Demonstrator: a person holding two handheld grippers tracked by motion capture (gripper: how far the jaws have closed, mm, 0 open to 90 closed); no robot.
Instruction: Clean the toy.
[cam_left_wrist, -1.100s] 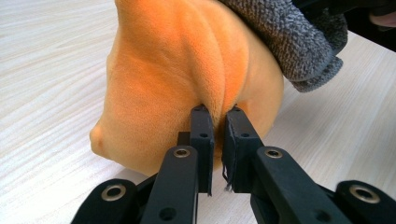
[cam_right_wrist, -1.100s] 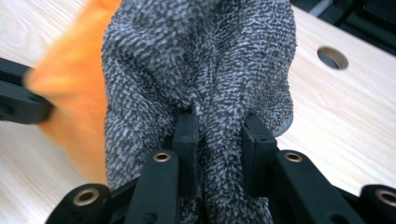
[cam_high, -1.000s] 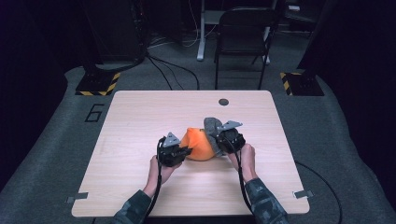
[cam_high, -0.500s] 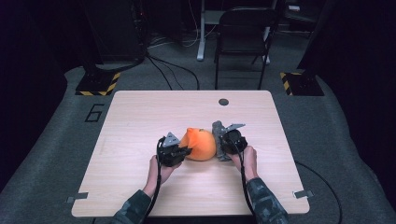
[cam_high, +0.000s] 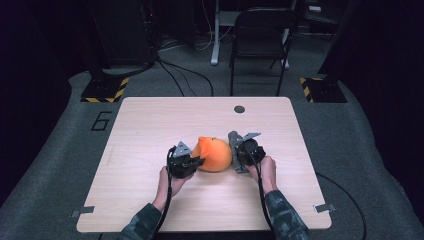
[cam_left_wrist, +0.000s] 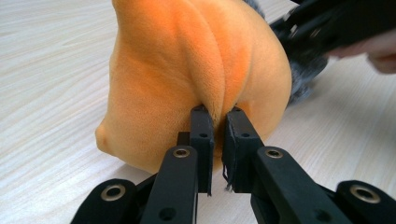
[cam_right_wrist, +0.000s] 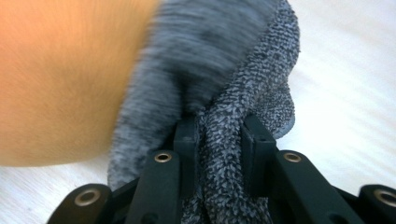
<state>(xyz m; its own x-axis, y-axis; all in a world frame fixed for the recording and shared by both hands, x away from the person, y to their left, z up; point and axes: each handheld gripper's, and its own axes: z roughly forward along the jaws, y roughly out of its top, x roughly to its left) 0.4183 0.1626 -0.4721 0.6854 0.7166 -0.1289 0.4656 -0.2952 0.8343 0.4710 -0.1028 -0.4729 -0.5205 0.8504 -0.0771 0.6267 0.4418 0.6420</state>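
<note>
The orange plush toy (cam_high: 214, 155) rests on the tabletop (cam_high: 150, 125) between the two grippers, and a grey knitted cloth (cam_right_wrist: 243, 93), perhaps a sock or small cover, lies against its side next to the right gripper (cam_high: 243, 150). The left gripper (cam_high: 192, 162) has its fingers (cam_left_wrist: 201, 135) closed on a pinched fold of orange plush, low on the toy's near side; the fold rises straight up from between the fingertips. The right gripper's fingers (cam_right_wrist: 187, 135) are clamped on a bunch of the grey cloth, which spreads beyond the fingertips and presses against the orange plush just past them.

The work in hand looks like drawing the grey cloth over the toy, or off it; the pictures do not settle which. Either way, the left fingers serve best as the anchor: keep the pinch firm and low so the toy does not roll or lift. The right fingers hold gathered cloth only, so the pull should run along the toy's curve rather than straight away from it, slowly, keeping the knit from bunching at the fingertips. A likely fault is plush slipping out of the left pinch, since only a thin fold is caught; a deeper bite would be safer if it starts to slide.
</note>
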